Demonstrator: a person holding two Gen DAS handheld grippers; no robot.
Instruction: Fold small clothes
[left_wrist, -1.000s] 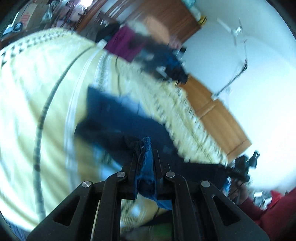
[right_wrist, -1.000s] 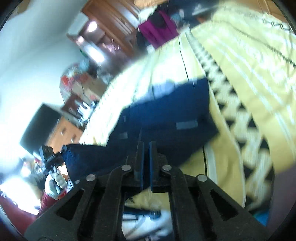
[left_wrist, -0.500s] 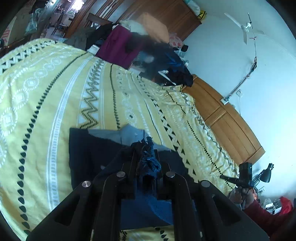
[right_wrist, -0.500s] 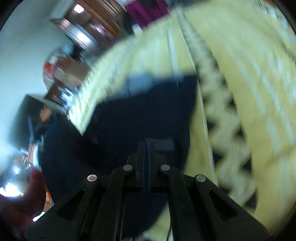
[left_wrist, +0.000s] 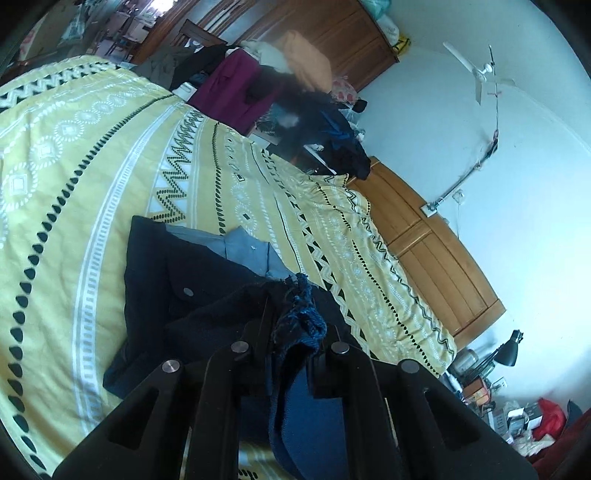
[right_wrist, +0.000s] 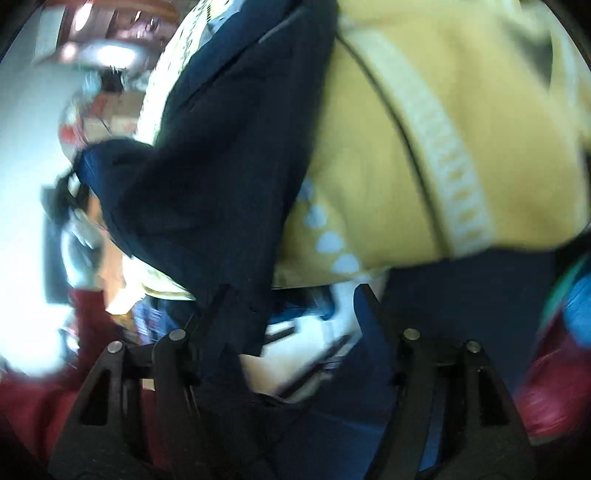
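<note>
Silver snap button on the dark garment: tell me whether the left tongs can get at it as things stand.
Probably not yet. The left tongs are shut on a bunched blue edge of the dark garment. The snap button lies uncovered on the flat part just ahead, so the path looks free once they let go.

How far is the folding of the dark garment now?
Done: part of the garment lies flat on the bedspread, collar showing. In hand: the left tool pinches a bunched edge; the right tool looks open, cloth beside one finger. Left: no finished fold shows; it still needs folding over and smoothing.
</note>
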